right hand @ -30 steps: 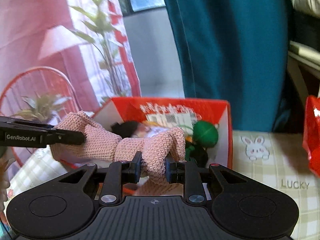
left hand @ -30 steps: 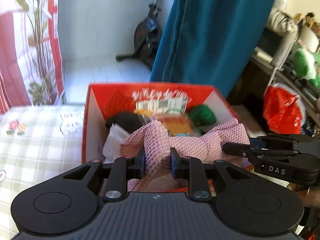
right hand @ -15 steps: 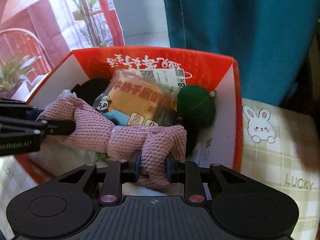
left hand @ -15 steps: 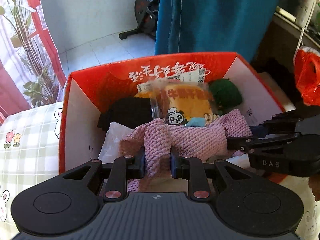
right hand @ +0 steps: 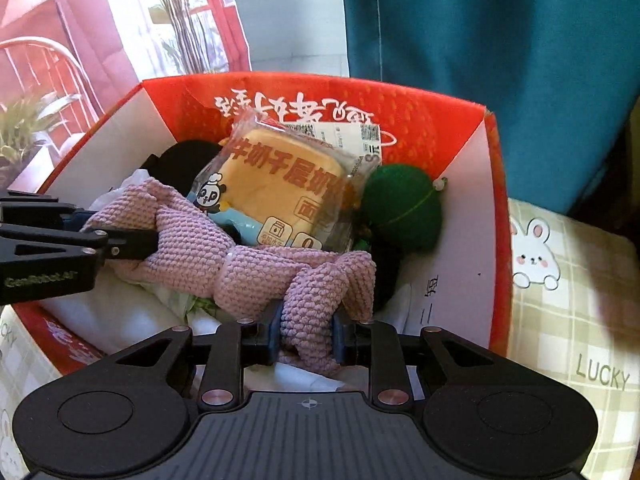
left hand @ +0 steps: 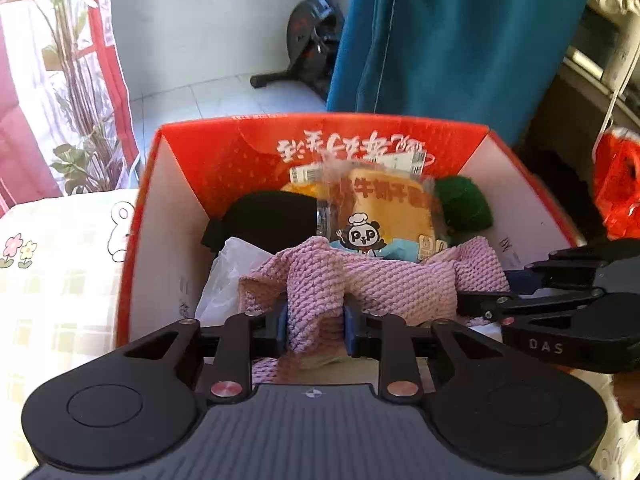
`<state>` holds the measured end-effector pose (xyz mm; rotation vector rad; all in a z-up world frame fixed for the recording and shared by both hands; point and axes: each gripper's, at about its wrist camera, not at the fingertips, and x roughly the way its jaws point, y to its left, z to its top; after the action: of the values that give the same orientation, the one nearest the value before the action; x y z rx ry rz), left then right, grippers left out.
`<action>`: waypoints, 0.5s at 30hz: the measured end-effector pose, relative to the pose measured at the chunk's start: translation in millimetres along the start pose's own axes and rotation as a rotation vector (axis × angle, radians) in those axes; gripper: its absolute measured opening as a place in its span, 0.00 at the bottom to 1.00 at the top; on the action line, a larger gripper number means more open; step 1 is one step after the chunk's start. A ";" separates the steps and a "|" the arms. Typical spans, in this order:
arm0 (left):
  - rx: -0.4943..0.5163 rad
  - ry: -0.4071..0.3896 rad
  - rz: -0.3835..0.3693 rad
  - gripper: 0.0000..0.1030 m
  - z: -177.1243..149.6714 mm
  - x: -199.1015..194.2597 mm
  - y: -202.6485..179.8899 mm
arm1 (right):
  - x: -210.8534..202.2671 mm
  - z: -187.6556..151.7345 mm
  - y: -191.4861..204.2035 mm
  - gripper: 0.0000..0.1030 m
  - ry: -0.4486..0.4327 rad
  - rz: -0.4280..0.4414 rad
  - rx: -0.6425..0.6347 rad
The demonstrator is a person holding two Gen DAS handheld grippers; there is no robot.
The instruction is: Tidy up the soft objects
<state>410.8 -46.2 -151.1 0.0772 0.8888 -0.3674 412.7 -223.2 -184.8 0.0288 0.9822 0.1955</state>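
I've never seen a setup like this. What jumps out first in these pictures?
A pink knitted cloth is stretched between the left gripper and right gripper, low inside a red cardboard box; both grippers' jaws are opening with the cloth between them. Behind it lies a wrapped bread bun with a panda logo, with a green plush ball to its right.

Both wrist cameras look steeply down, close, into red box [left hand: 224,168].
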 end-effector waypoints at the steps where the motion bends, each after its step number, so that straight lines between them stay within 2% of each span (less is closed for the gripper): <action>1: -0.001 -0.010 0.000 0.36 0.5 -5.9 0.7 | -2.6 -1.6 1.5 0.25 -0.016 -0.008 -0.004; 5: 0.047 -0.081 0.047 0.56 2.9 -34.5 -3.9 | -18.9 -3.2 2.1 0.32 -0.054 -0.029 -0.003; 6: 0.056 -0.096 0.057 0.64 3.6 -40.9 -5.1 | -25.2 -3.2 1.8 0.37 -0.067 -0.025 -0.005; 9: 0.061 -0.128 0.091 0.78 2.9 -61.3 -6.8 | -44.9 -4.5 0.9 0.63 -0.102 -0.025 -0.005; 10: 0.059 -0.136 0.094 0.85 2.2 -67.2 -7.4 | -51.6 -5.4 0.7 0.64 -0.118 -0.025 -0.006; 14: 0.054 -0.180 0.128 0.96 -2.9 -93.4 -10.4 | -76.7 -10.7 0.8 0.67 -0.170 -0.031 0.018; 15: 0.049 -0.195 0.140 0.98 -4.9 -101.4 -11.3 | -83.3 -13.0 1.5 0.77 -0.186 -0.031 0.023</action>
<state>345.2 -27.2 -75.2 0.1460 0.6779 -0.2614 356.7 -237.4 -123.2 0.0518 0.7993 0.1505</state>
